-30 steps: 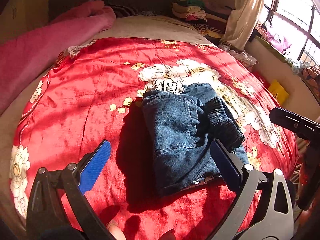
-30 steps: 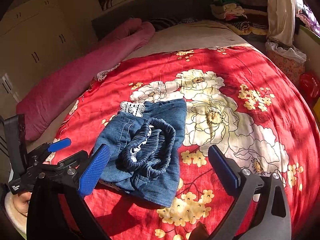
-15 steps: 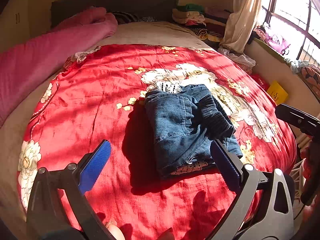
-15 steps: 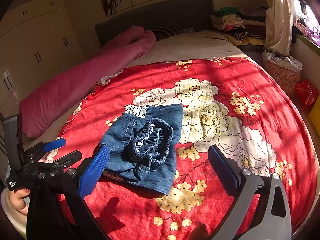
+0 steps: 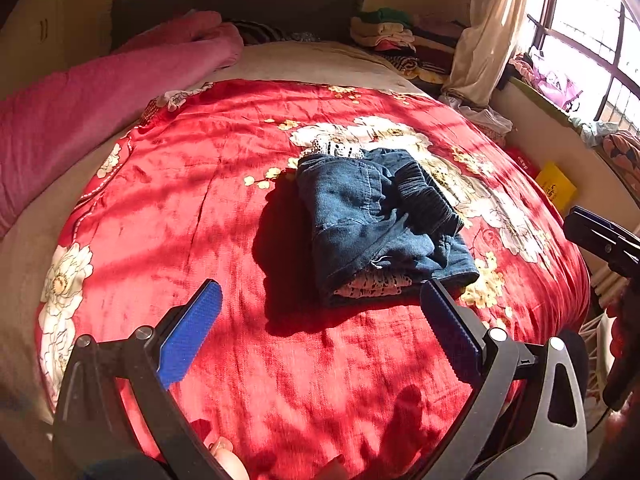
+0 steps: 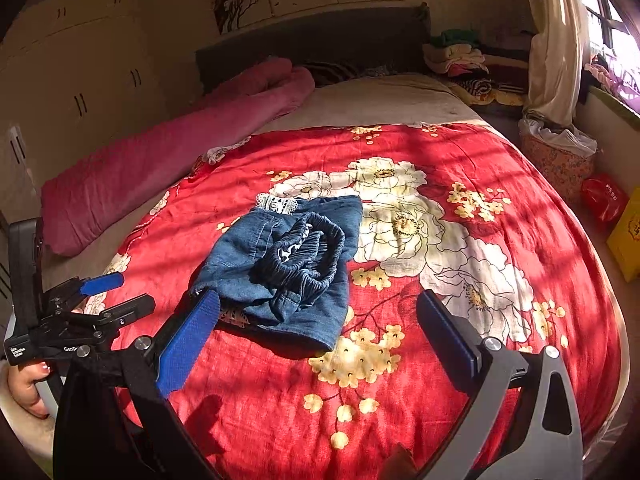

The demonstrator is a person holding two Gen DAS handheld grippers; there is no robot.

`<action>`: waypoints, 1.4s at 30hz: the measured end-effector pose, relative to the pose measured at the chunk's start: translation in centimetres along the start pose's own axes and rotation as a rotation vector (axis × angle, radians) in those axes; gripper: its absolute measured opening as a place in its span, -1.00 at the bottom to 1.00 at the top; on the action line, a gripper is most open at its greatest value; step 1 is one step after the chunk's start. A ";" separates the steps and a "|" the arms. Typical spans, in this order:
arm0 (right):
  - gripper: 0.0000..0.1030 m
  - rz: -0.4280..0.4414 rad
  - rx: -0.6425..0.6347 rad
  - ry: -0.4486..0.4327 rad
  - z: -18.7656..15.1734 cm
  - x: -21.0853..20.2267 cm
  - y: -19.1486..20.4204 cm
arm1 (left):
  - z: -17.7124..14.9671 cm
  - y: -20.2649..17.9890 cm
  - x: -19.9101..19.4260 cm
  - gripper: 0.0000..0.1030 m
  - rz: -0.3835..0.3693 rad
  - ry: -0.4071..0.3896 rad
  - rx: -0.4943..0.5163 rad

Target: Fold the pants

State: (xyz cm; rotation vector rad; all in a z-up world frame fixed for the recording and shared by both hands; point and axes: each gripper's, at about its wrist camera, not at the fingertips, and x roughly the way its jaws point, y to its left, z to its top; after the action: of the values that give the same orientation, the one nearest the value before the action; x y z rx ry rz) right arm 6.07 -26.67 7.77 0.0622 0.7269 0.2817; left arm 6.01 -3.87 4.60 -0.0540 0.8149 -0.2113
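Observation:
Blue denim pants [image 5: 380, 224] lie folded into a compact bundle on the red floral bedspread [image 5: 192, 208], elastic waistband on top and white lace trim showing at the far and near ends. My left gripper [image 5: 320, 300] hovers open just in front of the bundle, nothing between its blue pads. In the right wrist view the same pants [image 6: 280, 264] sit left of centre, and my right gripper [image 6: 316, 312] is open over the bedspread [image 6: 500, 200] near the bundle's front edge. The left gripper [image 6: 104, 292] appears there at far left, held by a hand.
A rolled pink blanket [image 6: 168, 160] lies along the bed's left side. Stacked clothes [image 5: 392, 36] sit by the headboard. A curtain [image 5: 488, 28], window, yellow box [image 5: 556, 188] and red bag [image 6: 604, 196] stand on the right beyond the bed edge.
Both grippers have drawn back from the folded pants, which look smaller and farther away. The bundle itself has not moved.

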 end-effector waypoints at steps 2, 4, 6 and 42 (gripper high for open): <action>0.91 -0.010 -0.007 0.000 -0.5 -0.2 0.2 | -0.5 0.0 -0.3 0.81 0.001 0.001 -0.002; 0.91 -0.020 -0.018 -0.002 -1.0 -0.5 0.4 | -1.0 -0.1 -0.5 0.81 0.000 0.000 -0.004; 0.91 -0.021 -0.022 -0.001 -1.5 -0.7 0.5 | -1.6 -0.2 -0.8 0.81 0.002 0.000 -0.004; 0.91 -0.032 -0.018 -0.008 -8.9 -2.9 2.0 | -8.0 -0.6 -3.0 0.81 0.040 -0.024 -0.026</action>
State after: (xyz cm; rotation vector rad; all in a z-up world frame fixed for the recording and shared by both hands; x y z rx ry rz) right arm -2.37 -25.92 3.26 0.0343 0.7164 0.2578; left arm -1.89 -3.55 1.37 -0.0646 0.7947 -0.1615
